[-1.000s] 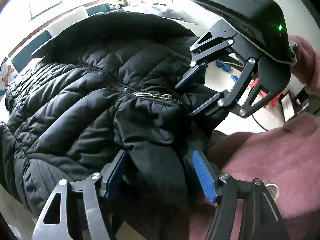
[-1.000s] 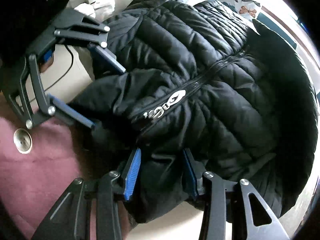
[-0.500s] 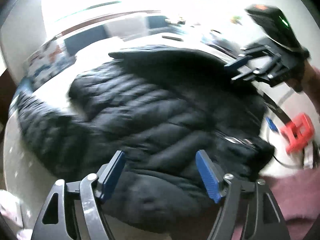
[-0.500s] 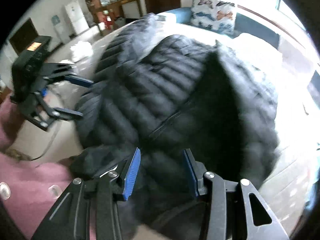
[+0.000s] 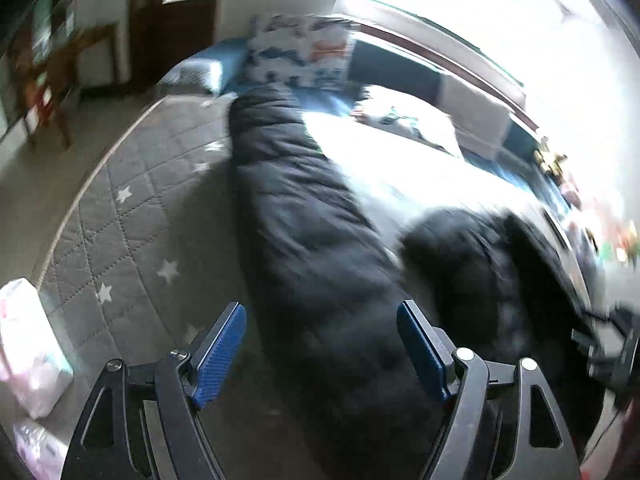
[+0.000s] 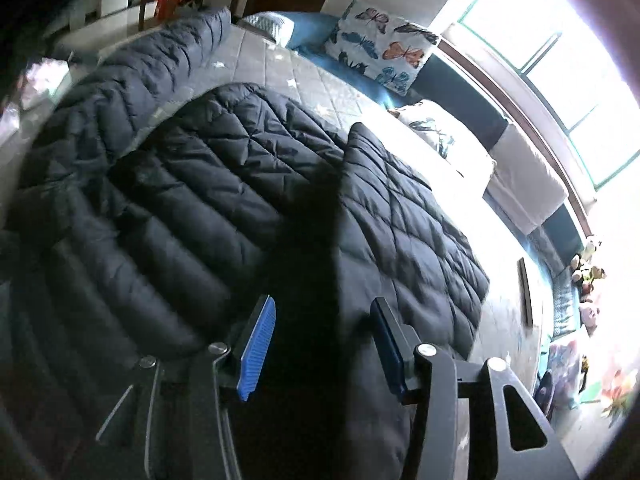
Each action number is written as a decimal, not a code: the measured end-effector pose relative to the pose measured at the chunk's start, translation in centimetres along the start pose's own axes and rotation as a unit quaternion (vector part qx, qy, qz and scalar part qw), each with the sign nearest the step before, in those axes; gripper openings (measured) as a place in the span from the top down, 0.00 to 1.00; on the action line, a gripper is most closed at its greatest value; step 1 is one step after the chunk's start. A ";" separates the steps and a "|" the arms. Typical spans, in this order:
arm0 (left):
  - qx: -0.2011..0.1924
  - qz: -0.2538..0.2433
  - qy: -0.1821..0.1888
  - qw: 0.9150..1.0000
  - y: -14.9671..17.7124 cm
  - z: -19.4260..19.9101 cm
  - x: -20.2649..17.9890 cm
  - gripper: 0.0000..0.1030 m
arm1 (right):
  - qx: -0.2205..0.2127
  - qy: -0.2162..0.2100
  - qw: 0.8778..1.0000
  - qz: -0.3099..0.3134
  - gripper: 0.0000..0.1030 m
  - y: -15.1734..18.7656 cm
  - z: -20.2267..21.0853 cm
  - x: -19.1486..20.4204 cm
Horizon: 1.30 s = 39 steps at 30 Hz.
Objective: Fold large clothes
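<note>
**Jacket spread flat, both grippers free above it**

We see the black quilted jacket lying opened out on the grey star-quilted mat, its body across the middle and one sleeve stretched away toward the far butterfly cushion. Spread like this, the garment's outline is exposed, which we judge is the reason for laying it out before any fold begins.

Our left gripper hangs over the near end of that sleeve, tilted downward; its jaws are opening, the blue pads stand wide apart, and no cloth is pinched between them. Our right gripper is aimed at the dark seam where the two quilted panels meet. Its jaws are opening too, and nothing is clamped, though the fabric lies close beneath.

We read this as the pause between spreading and folding. The sleeve sticks out well beyond the body, so bringing it inward looks the likely first fold. The left view is blurred, so finer detail escapes us.
</note>
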<state>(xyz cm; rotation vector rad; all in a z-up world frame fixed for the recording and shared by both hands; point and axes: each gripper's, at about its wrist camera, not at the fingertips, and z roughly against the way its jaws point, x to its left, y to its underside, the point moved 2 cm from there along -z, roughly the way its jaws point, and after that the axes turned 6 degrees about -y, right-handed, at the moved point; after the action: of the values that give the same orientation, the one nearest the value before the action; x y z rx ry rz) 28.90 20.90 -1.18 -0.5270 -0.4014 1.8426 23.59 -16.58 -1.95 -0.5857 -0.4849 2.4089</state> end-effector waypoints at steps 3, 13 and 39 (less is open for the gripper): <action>0.015 0.052 -0.011 0.998 -2.7 -3.1 3.0 0.20 | 0.012 0.015 1.000 0.009 0.48 -1.6 -2.0 -0.4; 0.044 0.115 0.062 0.990 -7.3 -10.6 5.6 0.29 | 0.048 0.022 0.998 -0.033 0.48 -3.3 -4.8 -4.7; -0.027 0.133 -0.120 0.983 -0.3 -0.6 14.7 0.60 | 0.022 0.082 0.875 -0.477 0.80 23.8 5.5 -28.7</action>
<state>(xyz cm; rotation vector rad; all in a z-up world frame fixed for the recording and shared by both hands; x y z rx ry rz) 25.40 34.95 -3.82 -0.4099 -0.5665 2.1688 30.21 -53.67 -0.12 -0.3845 -0.4871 1.4084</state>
